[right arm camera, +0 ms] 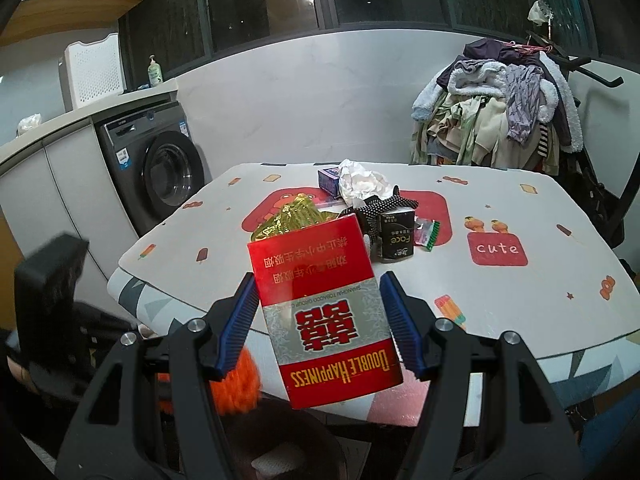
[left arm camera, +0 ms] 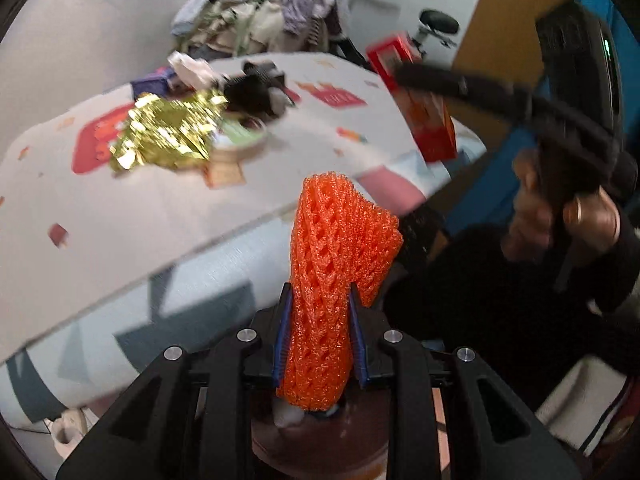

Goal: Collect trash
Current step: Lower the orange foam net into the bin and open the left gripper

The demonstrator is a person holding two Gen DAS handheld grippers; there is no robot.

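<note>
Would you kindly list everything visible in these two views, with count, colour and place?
foam net: one, orange, in the left jaws
carton: one, red and silver, between the right jaws
foil: one crumpled piece, gold, on the table
tissue: one crumpled wad, white, far side of the pile
purple box: one, beside the tissue
black pack: one, mid-table
table: one, white cover with red cartoon prints
clothes: one heap, mixed colours, behind the table
washer: one, grey, left by the wall
left gripper: black, blue pads
right gripper: black, blue pads
hand: one, on the right gripper
</note>
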